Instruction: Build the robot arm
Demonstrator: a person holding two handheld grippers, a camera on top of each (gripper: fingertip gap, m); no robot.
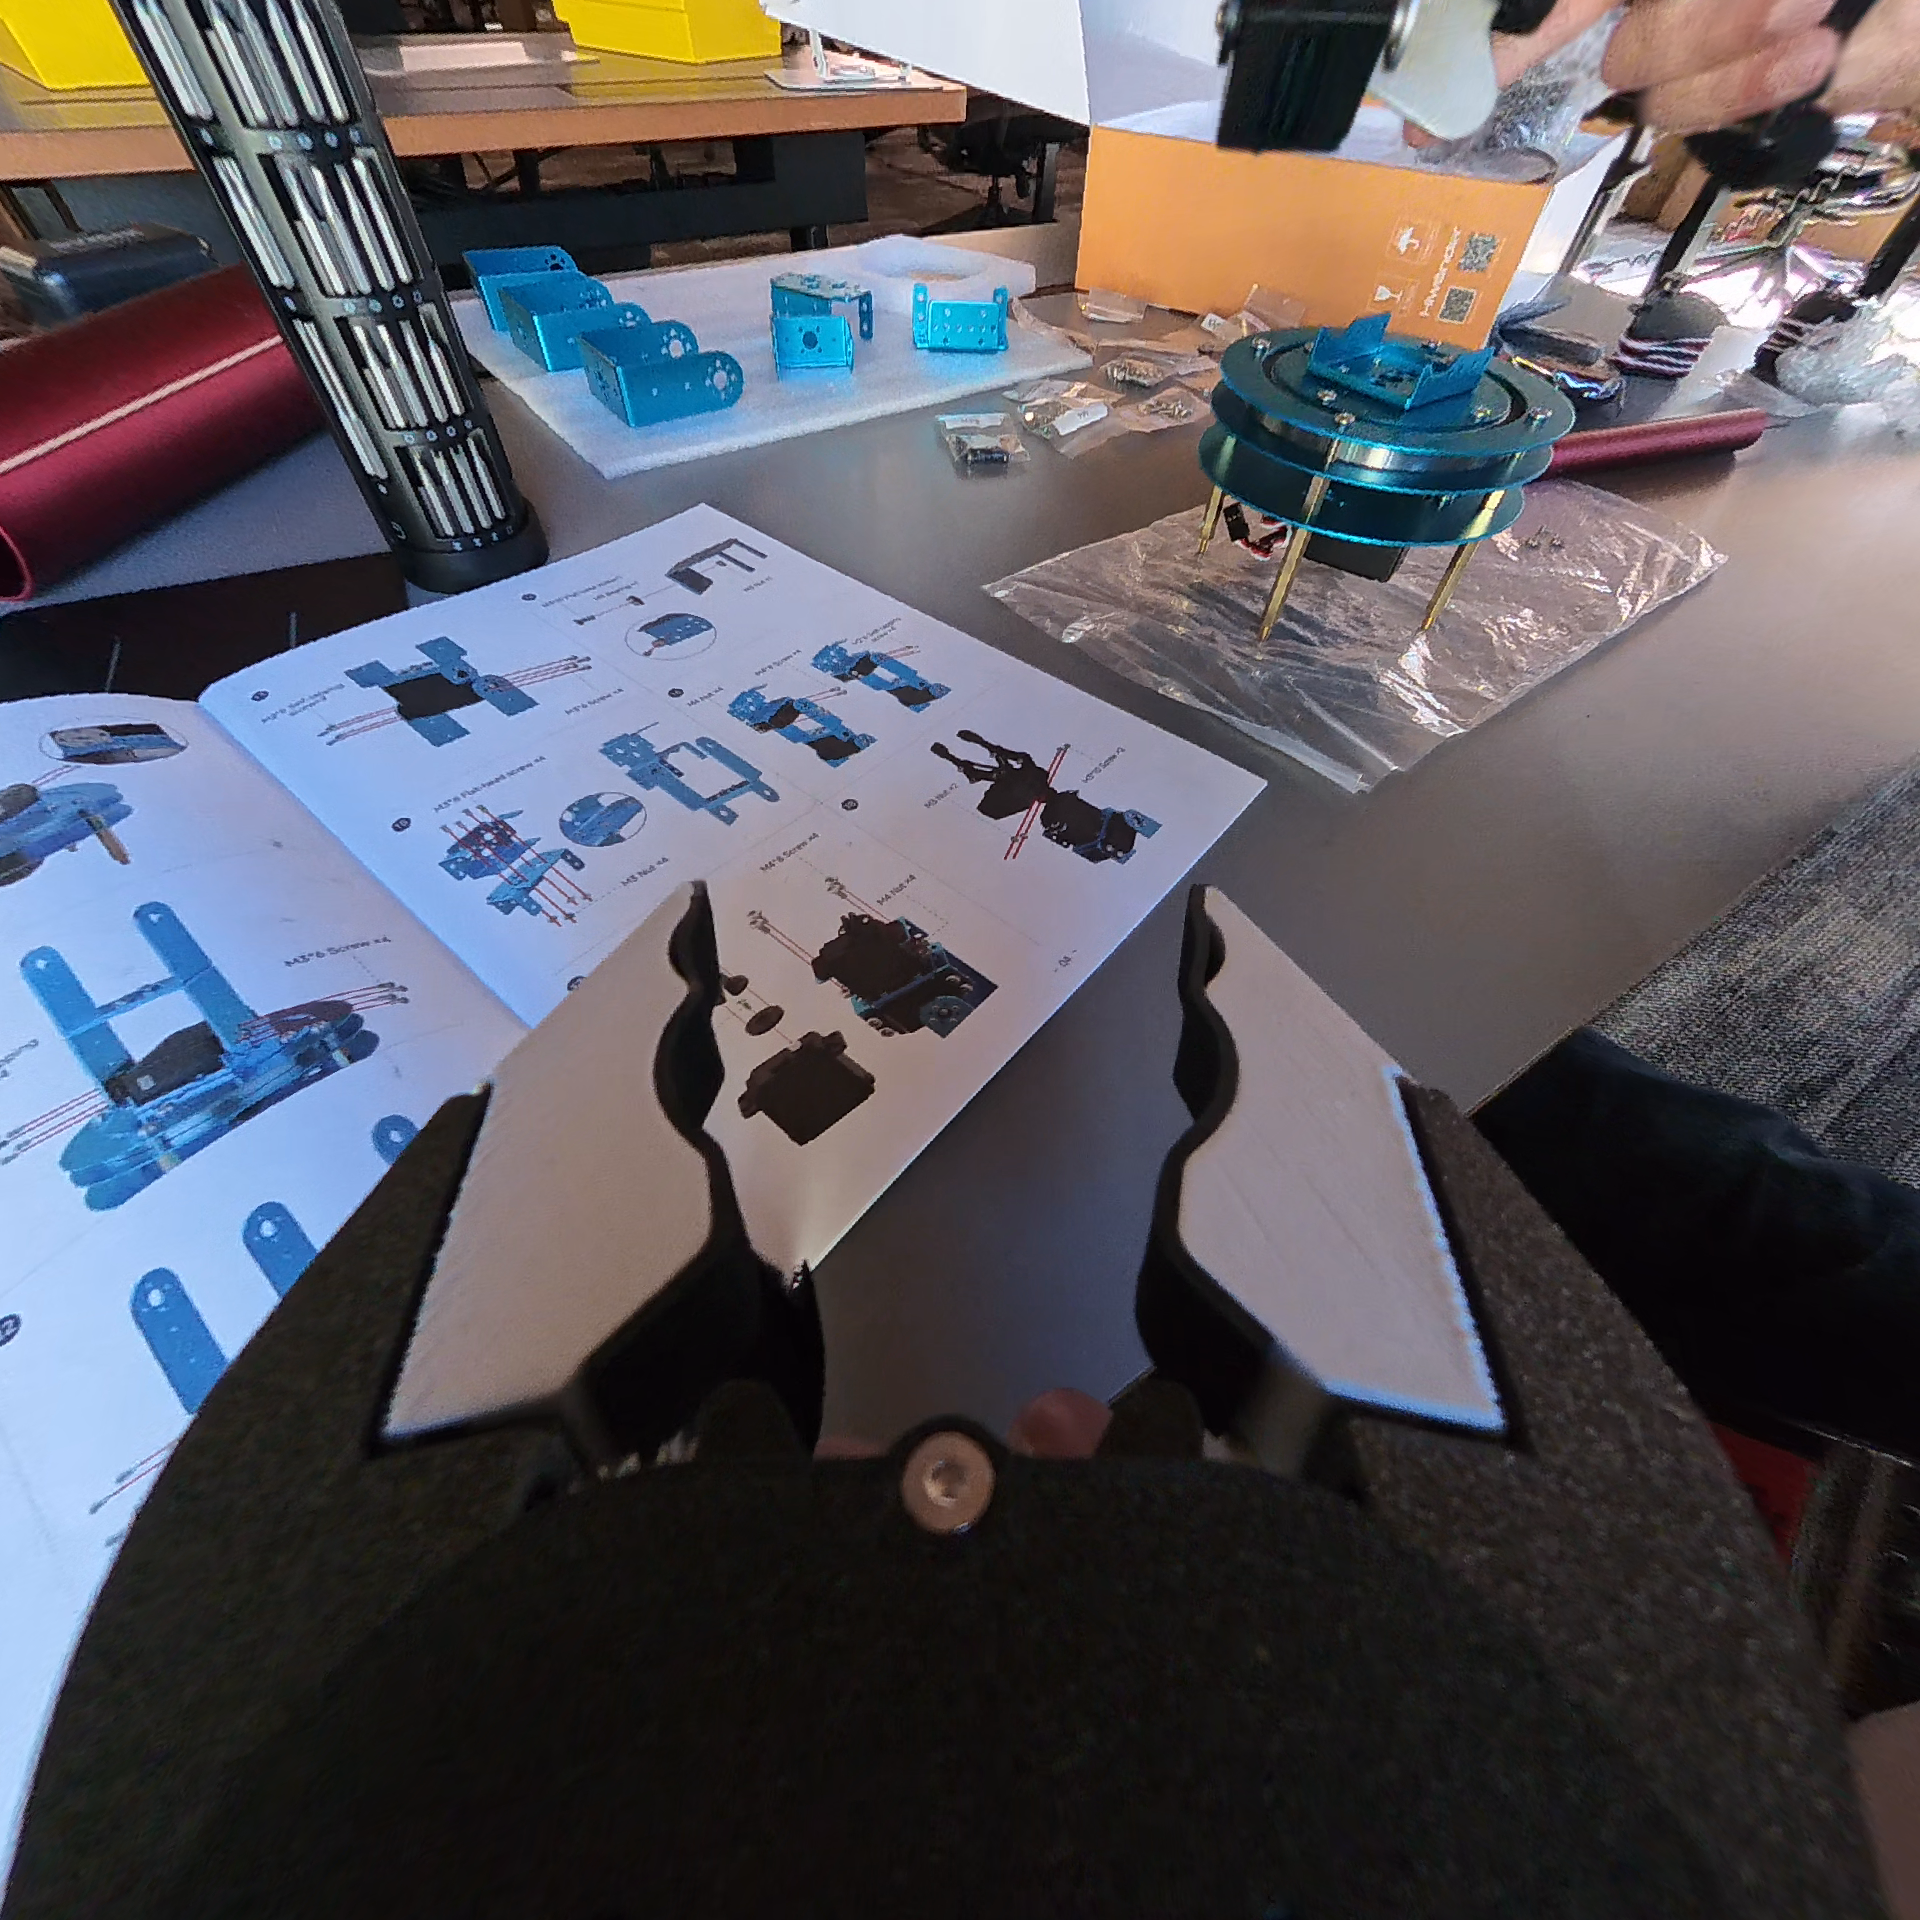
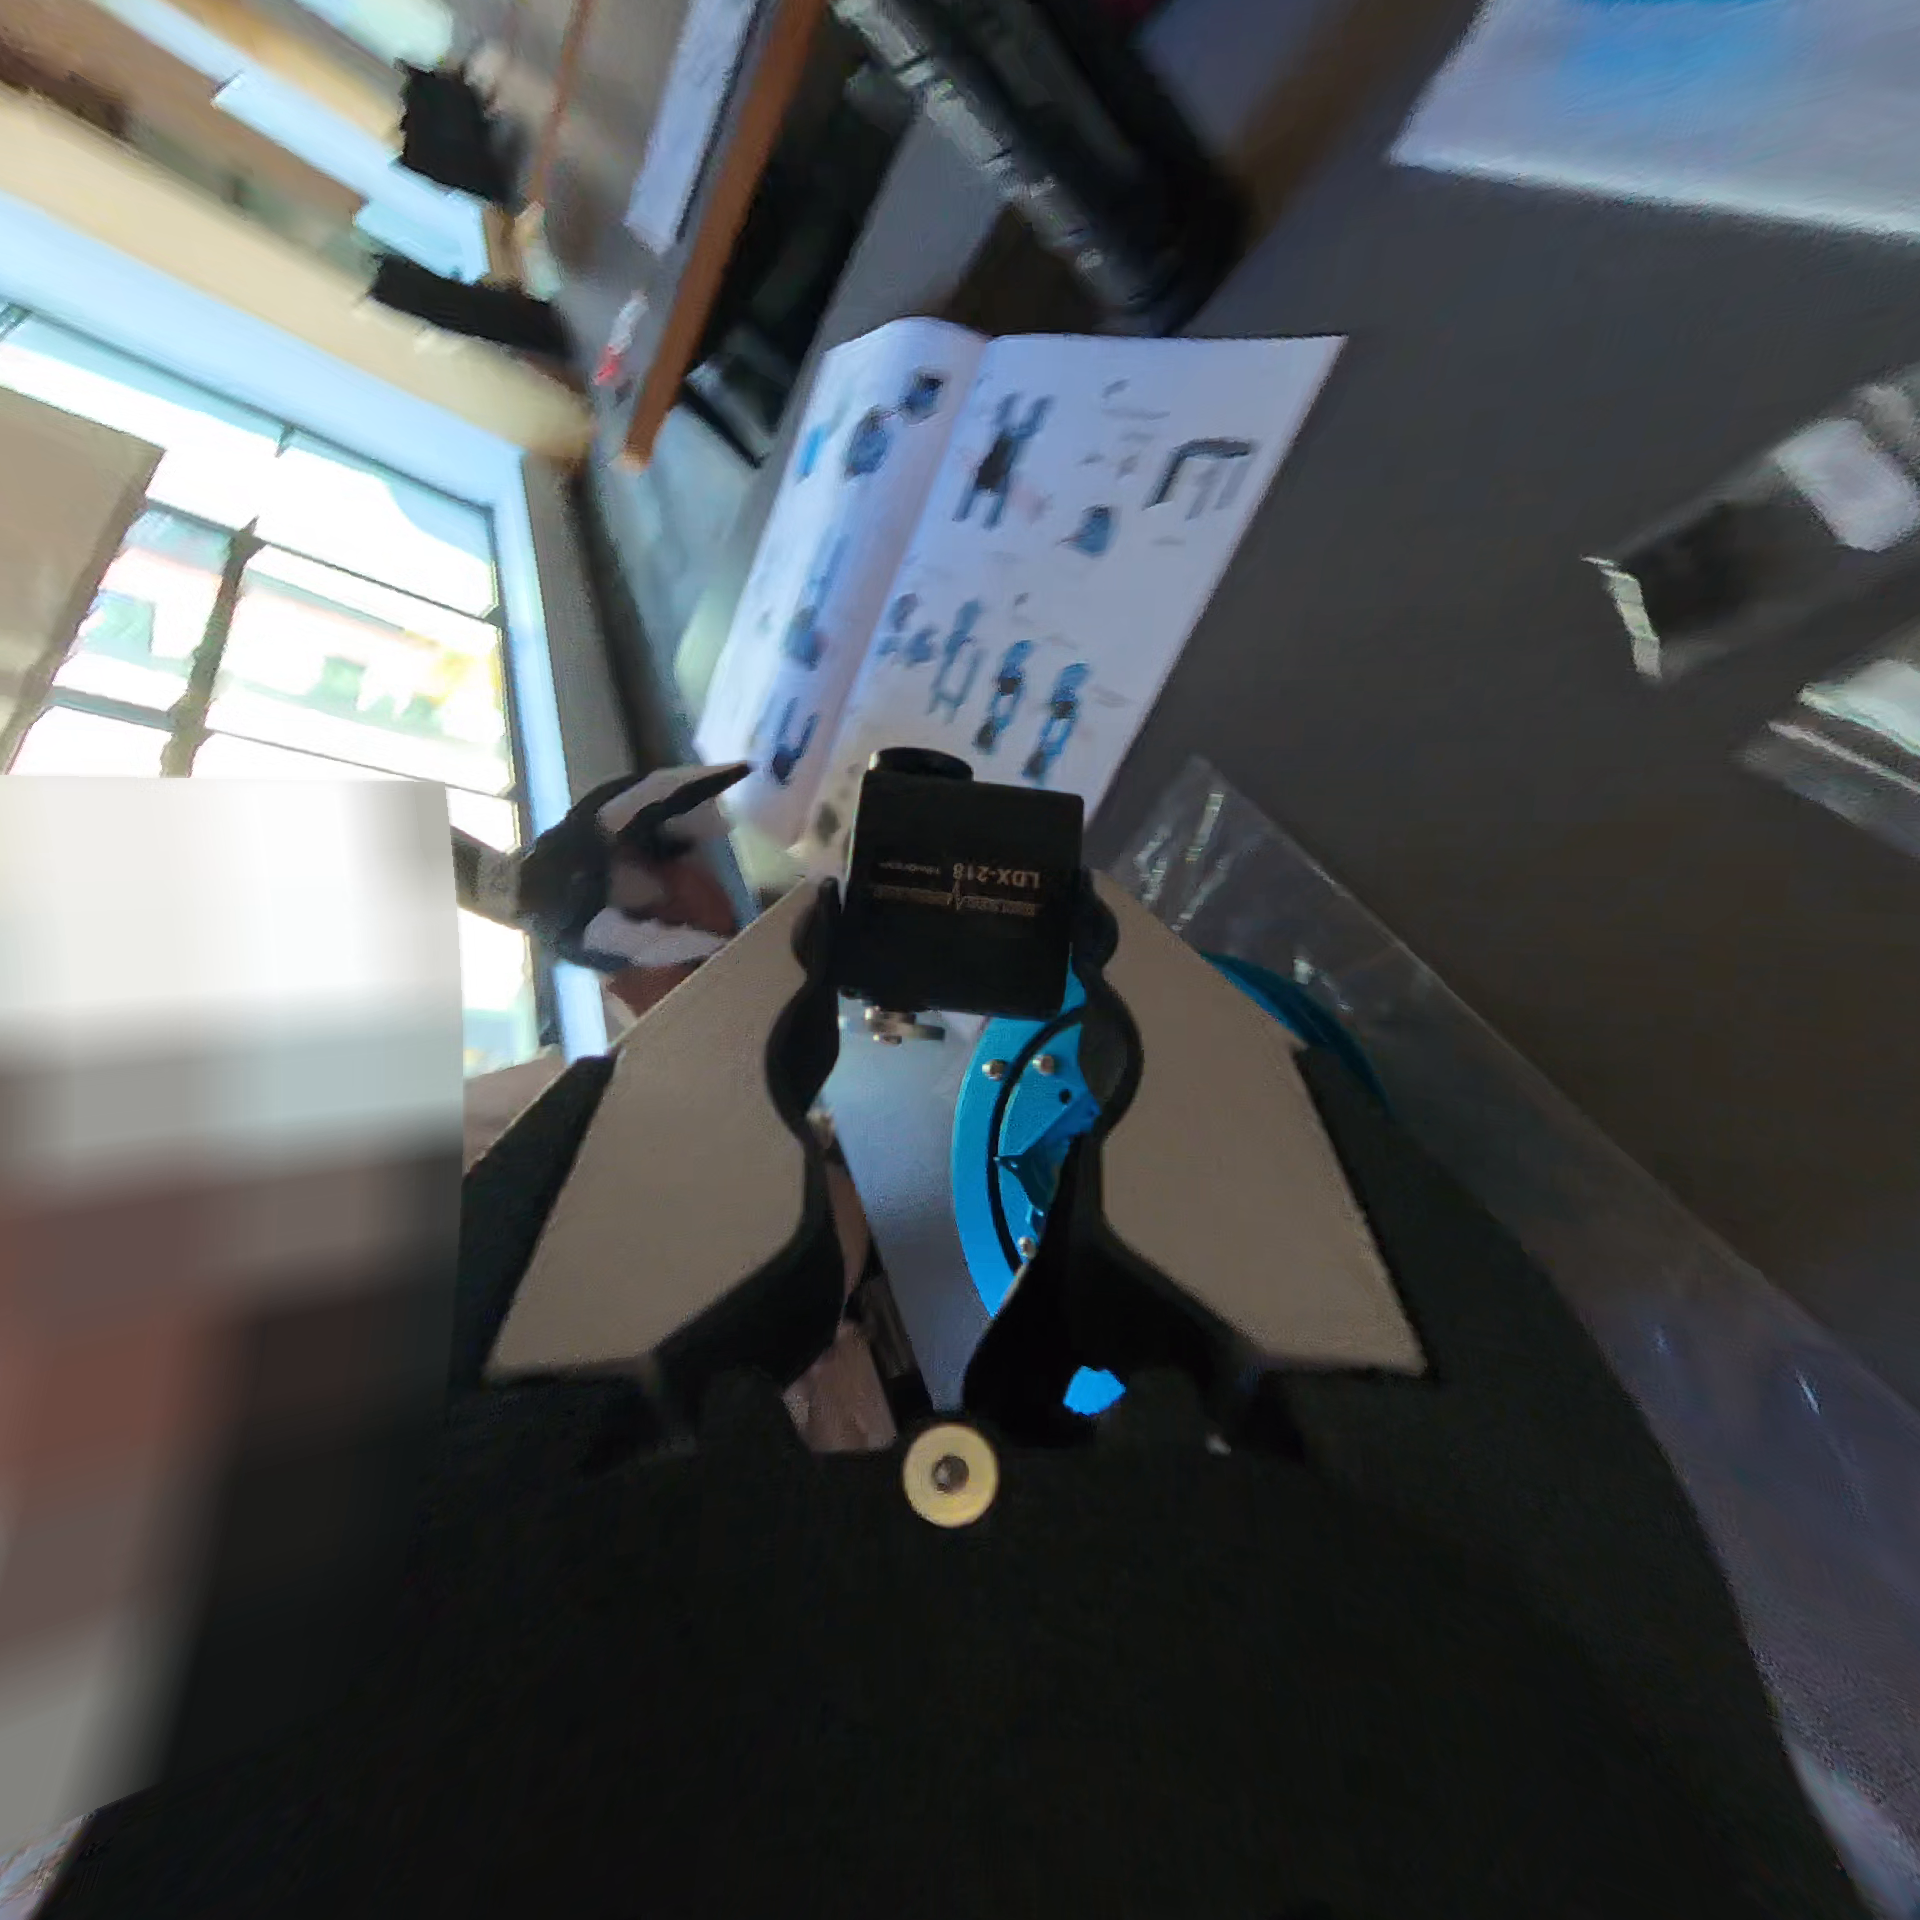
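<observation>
A: Where is the left gripper (image 1: 951,977)?

B: Low over the near corner of the open manual (image 1: 727,790), its fingers spread wide with nothing between them. It touches nothing that I can see.

A: And the right gripper (image 2: 956,914)?

B: Its fingers are pinching a black servo (image 2: 956,894) by its two sides, near the tips, so the body juts out past them. It is held up in the air, beyond the manual and above the blue base (image 1: 1382,436), probably to keep it clear of the parts below.

A: The base?

B: It stands on brass legs on a clear bag (image 1: 1455,644), right of the manual. Blue brackets (image 1: 623,332) lie in rows on white foam (image 1: 831,395) behind the manual, beside an orange box (image 1: 1299,249).

A: All on the table (image 1: 1351,914)?

B: Yes. The right wrist view is blurred, so I cannot vouch for the servo's exact tilt.
</observation>
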